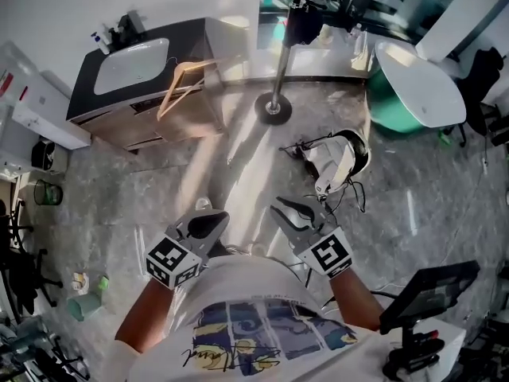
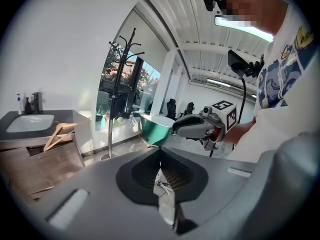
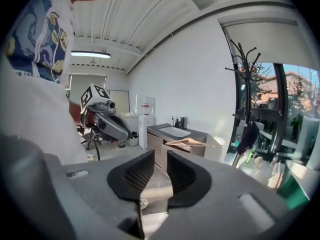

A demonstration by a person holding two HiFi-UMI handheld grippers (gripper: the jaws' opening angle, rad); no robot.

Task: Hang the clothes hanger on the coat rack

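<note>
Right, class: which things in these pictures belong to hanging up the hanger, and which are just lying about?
Part of the job:
- wooden hanger, lying on the sink cabinet
- coat rack
- left gripper, shut, empty
- right gripper, open, empty

Just lying about:
- white device with cables on the floor
- green cup
- round white table

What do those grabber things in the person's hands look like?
Both are grey with dark, pointed jaws. The left gripper and right gripper each carry a white cube with black square markers. The person wears a short-sleeved white T-shirt with a blue print.
</note>
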